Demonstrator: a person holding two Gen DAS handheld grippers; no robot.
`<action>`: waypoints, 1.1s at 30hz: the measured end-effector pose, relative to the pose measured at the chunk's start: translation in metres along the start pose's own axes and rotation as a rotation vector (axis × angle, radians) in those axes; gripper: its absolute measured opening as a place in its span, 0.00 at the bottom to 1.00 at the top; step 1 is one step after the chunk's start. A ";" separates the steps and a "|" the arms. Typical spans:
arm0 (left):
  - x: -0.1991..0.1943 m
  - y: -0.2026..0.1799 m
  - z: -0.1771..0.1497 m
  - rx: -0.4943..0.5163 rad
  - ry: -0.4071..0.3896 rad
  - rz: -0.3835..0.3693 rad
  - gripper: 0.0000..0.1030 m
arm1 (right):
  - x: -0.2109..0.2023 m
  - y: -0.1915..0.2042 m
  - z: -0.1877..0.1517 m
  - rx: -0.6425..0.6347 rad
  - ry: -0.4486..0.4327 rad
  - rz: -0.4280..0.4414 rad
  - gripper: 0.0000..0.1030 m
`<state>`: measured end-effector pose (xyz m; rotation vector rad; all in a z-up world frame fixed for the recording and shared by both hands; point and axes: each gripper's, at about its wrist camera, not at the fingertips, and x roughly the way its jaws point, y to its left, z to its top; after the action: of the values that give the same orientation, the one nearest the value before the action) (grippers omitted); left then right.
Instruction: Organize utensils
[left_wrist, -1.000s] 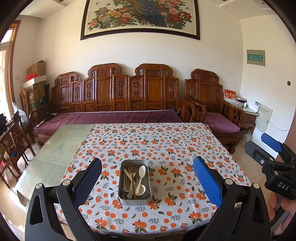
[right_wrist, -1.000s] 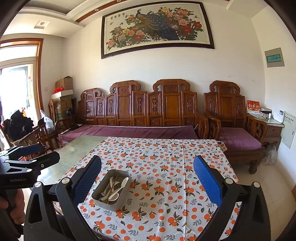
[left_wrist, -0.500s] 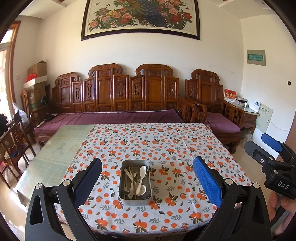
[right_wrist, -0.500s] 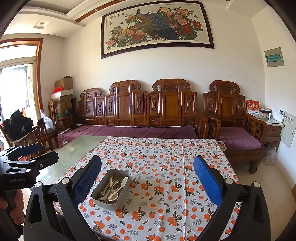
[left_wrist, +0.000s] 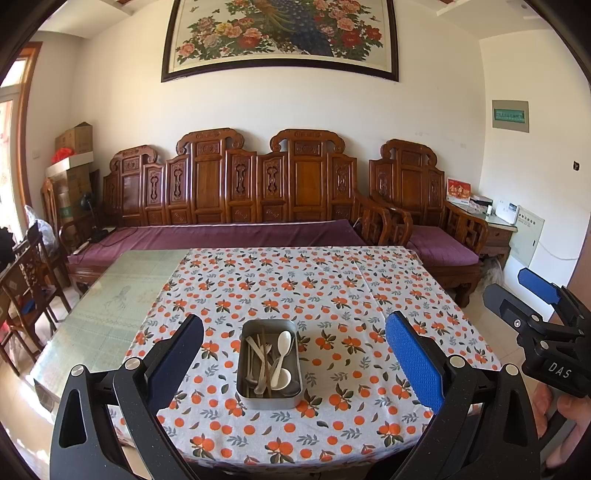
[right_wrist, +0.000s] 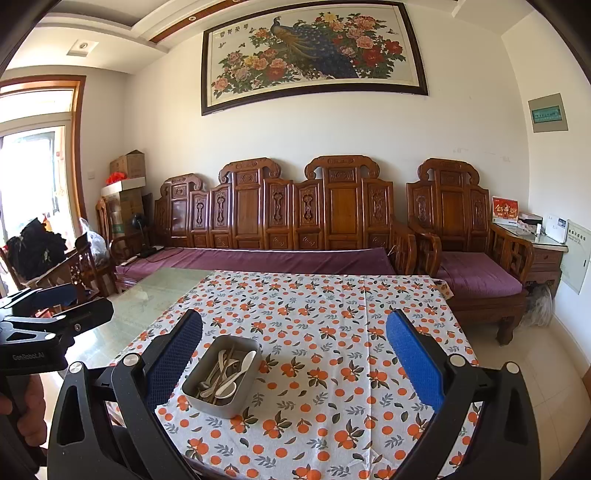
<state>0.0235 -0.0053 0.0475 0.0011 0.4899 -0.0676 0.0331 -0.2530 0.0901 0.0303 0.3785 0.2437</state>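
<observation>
Behind the counter (left_wrist: 332, 280) a carved wooden sofa (left_wrist: 236, 192) with purple cushions is lining the wall, and a flowered peacock painting (right_wrist: 314, 55) is hanging above it. An orange-patterned cloth (left_wrist: 351, 369) is covering most of the counter, leaving a glass strip bare at the left.

Very little is changing across the last second: the metal tin (left_wrist: 269, 363) is sitting a touch lower and nearer in the left wrist view now, so the left hand-held gripper (left_wrist: 293, 354) seems to be easing slightly back or up, while the right wrist view is holding almost the same. Both grippers are staying clear of the tin, and nothing is being carried, so the utensils are not being disturbed.

Counting: one tin, standing on the cloth near the counter's front edge. Inside it two white spoons (left_wrist: 282, 343) are showing plainly, with a pair of thin brown chopsticks (left_wrist: 264, 354) and several pale and metal handles in a heap; the exact number in that heap is too tangled to tell. No utensil is lying loose on the cloth.

The left hand-held gripper is standing wide apart and empty, framing the tin. The right hand-held gripper (right_wrist: 293, 354) is likewise spread wide and empty, with the tin low at its left finger.

With every utensil gathered in the tin, this is fitting either a finished tidy-up or a jumble waiting to be sorted out.
</observation>
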 end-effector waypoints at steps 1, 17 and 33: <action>0.000 0.000 0.000 0.000 0.000 0.000 0.92 | 0.000 0.000 -0.001 0.000 0.000 0.000 0.97; -0.002 0.000 0.001 -0.002 -0.004 -0.001 0.92 | 0.000 0.000 0.001 0.000 0.001 0.000 0.97; -0.003 -0.003 0.006 0.002 -0.007 0.004 0.92 | 0.001 -0.001 0.000 0.001 0.002 0.001 0.97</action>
<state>0.0235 -0.0086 0.0539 0.0036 0.4831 -0.0643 0.0337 -0.2538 0.0893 0.0316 0.3806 0.2444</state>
